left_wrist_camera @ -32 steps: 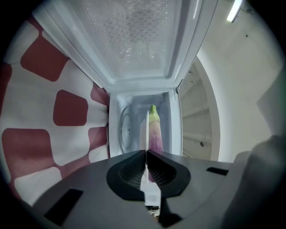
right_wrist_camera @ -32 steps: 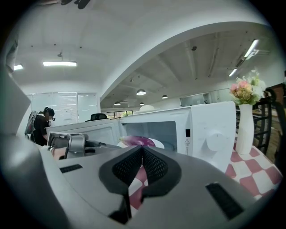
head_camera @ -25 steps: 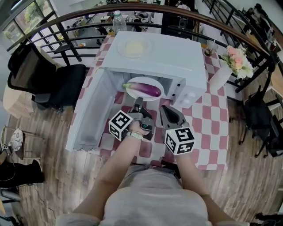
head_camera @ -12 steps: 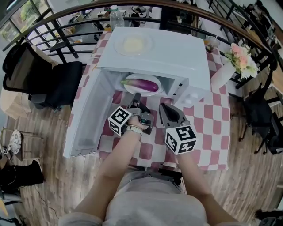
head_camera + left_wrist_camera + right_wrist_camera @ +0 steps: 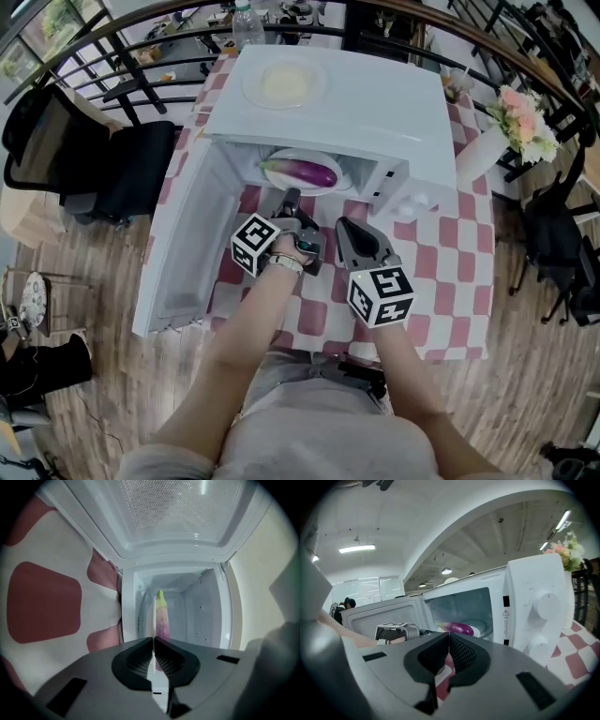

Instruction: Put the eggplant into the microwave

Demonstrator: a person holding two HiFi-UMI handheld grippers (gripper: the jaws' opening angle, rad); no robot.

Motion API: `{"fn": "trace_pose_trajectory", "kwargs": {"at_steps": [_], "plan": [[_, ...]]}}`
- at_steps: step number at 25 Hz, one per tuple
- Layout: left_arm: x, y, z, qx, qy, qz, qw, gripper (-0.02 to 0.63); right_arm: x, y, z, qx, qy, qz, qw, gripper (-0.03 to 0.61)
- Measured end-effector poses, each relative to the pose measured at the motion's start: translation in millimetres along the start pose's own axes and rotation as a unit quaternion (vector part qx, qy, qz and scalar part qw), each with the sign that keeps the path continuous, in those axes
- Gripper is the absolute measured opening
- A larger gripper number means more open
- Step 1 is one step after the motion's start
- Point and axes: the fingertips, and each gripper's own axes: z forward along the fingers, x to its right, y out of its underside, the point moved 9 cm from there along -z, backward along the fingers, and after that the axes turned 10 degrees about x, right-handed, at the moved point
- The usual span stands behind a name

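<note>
Left gripper view: my left gripper [image 5: 153, 640] is pinched on the rim of the plate [image 5: 153, 613] that carries the eggplant [image 5: 163, 620], already inside the microwave [image 5: 202, 616]. My right gripper [image 5: 448, 636] is closed and empty. If that thin rim slips, the plate could tip and the eggplant roll off.
</note>
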Motion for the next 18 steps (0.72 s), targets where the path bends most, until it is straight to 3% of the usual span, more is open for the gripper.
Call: {"fn": "trace_pose_trajectory", "kwargs": {"at_steps": [11,18], "plan": [[-7.2,0.4,14.3,0.007,-0.017,-0.012,0.9998,0.015,2.0,11.0,-2.3,-0.012,0.009,0.008,1.000,0.025],[-4.5,-3.0,26.8,0.007,-0.047,-0.005,0.9989,0.015,0.8,15.4,-1.8,-0.019,0.010,0.011,1.000,0.025]]}}
